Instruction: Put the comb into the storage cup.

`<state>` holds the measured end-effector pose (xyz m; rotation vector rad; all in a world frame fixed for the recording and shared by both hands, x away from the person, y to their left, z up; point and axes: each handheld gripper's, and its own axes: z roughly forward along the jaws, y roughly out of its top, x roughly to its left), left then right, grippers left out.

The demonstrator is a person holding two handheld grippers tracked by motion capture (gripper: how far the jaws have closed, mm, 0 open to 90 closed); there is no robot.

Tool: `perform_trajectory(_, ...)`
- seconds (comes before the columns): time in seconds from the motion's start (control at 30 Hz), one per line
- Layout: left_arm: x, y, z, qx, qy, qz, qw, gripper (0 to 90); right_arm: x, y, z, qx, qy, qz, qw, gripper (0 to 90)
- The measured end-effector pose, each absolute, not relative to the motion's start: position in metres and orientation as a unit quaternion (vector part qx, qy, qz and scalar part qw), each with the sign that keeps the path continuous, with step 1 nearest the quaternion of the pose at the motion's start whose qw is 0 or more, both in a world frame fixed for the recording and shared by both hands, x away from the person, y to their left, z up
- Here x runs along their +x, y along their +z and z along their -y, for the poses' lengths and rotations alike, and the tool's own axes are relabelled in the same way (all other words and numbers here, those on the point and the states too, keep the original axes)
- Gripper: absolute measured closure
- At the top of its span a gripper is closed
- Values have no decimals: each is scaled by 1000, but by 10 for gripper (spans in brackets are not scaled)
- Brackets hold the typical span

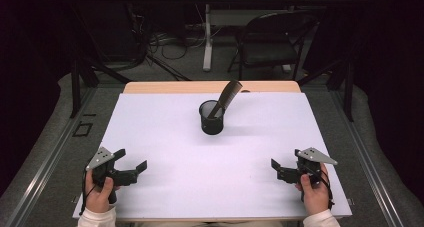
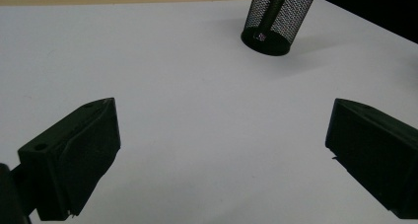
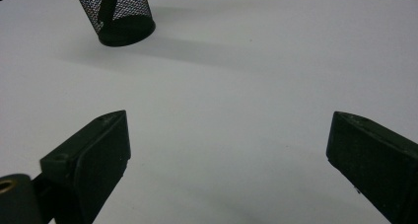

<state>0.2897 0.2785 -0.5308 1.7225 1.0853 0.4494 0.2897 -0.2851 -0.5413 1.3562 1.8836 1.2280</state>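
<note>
A black mesh cup (image 1: 211, 119) stands upright in the middle of the white table sheet (image 1: 160, 132), a little toward the far side. A dark comb (image 1: 228, 96) leans out of it to the right. My left gripper (image 1: 131, 160) is held low near the front left corner, open, with nothing between its jaws. My right gripper (image 1: 286, 159) sits near the front right, also open and empty. In the left gripper view the cup (image 2: 277, 20) is far ahead of my open left gripper (image 2: 222, 150). In the right gripper view the cup (image 3: 118, 16) lies ahead of my open right gripper (image 3: 226, 155).
The wooden table edge (image 1: 175, 87) shows beyond the sheet. A folding chair (image 1: 270, 42), a desk leg (image 1: 207, 37) and cables (image 1: 165, 44) stand on the floor behind the table. A person's hands hold both grippers at the front edge.
</note>
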Motion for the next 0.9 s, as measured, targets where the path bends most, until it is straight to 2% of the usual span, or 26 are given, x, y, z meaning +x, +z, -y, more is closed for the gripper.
perform_trajectory(0.9, 293, -540, -281, 719, 192, -449, 495, 5, 289, -546, 290, 507, 450, -689, 256, 41)
